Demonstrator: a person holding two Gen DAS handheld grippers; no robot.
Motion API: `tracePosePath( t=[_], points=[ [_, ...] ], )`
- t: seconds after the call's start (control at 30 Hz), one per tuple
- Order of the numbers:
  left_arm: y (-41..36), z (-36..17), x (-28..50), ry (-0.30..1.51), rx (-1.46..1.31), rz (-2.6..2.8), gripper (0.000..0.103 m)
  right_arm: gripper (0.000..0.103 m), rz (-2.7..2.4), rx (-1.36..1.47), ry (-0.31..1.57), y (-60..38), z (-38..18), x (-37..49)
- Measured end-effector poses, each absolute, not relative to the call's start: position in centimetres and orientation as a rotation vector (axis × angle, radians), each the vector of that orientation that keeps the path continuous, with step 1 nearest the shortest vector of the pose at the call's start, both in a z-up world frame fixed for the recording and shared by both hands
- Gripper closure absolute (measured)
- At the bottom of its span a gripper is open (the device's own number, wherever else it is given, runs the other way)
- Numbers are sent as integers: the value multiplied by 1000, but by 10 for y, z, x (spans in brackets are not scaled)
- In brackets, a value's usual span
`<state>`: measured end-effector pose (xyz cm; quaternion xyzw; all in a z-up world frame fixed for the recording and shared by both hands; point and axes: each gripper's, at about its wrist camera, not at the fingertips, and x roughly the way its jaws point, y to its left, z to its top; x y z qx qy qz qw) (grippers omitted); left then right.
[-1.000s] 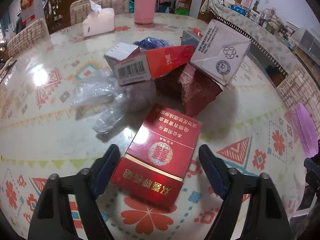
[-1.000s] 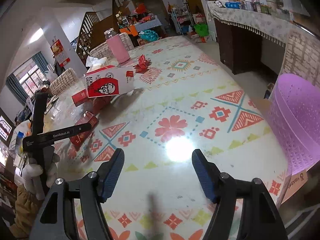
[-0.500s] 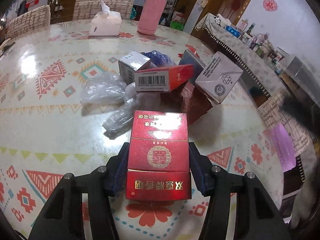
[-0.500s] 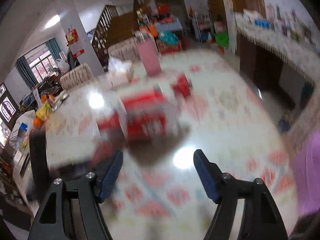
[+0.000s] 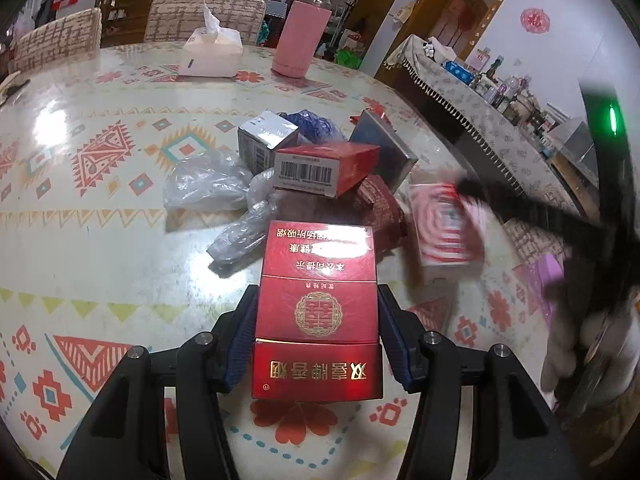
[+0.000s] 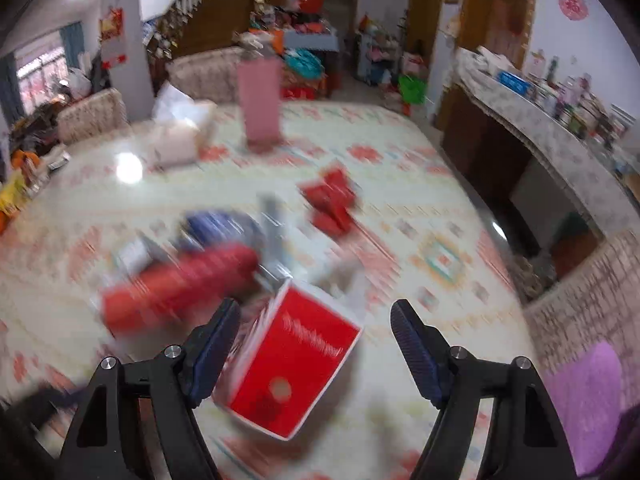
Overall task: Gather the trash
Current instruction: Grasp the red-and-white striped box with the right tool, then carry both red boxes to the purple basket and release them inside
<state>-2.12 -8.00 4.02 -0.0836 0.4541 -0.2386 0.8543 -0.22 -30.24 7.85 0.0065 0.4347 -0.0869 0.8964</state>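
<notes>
My left gripper (image 5: 316, 336) is clamped on the red cigarette carton (image 5: 316, 304), pads (image 5: 242, 340) pressed against both long sides, carton lifted just above the tabletop (image 5: 100, 248) near its front edge. The rest of the trash pile sits just beyond it toward mid-tabletop: clear plastic bag (image 5: 208, 184), barcode box (image 5: 324, 170), grey box (image 5: 264, 142), blue wrapper (image 5: 312, 124). My right gripper (image 6: 316, 344) has its fingers spread apart, holding nothing; the red-and-white carton (image 6: 296, 364) lies between them, nearer the left finger. Contact there: can't tell, view is motion-blurred. A tissue box (image 5: 212, 56) and a pink bottle (image 5: 300, 36) stand at the far edge. Purple basket (image 6: 584, 396) off the tabletop's right edge.
</notes>
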Motion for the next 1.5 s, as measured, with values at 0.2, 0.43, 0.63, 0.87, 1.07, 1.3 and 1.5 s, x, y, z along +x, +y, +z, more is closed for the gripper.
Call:
tracePosePath(
  t=[0.2,0.43,0.63,0.87,1.07,1.3,1.5],
  points=[
    [-83,41,-24,950,-167,-509,47,20,-157,170,947,-342,65,-40],
    [-86,38,-23,955,-148,-486,47,13,-113,202,945,-319,53,-36],
    [-87,36,-21,960,-142,-479,47,13,-142,106,932,-292,43,-24],
    [-86,36,-19,954,-138,-468,47,40,-171,29,902,-288,48,-41],
    [-87,42,-21,929,-148,-485,47,40,-161,75,858,-289,66,-79],
    [-99,51,-29,895,-127,-552,47,40,-149,115,848,-281,78,-122],
    [-111,43,-30,931,-81,-572,47,40,-169,224,802,-309,85,-154]
  ],
)
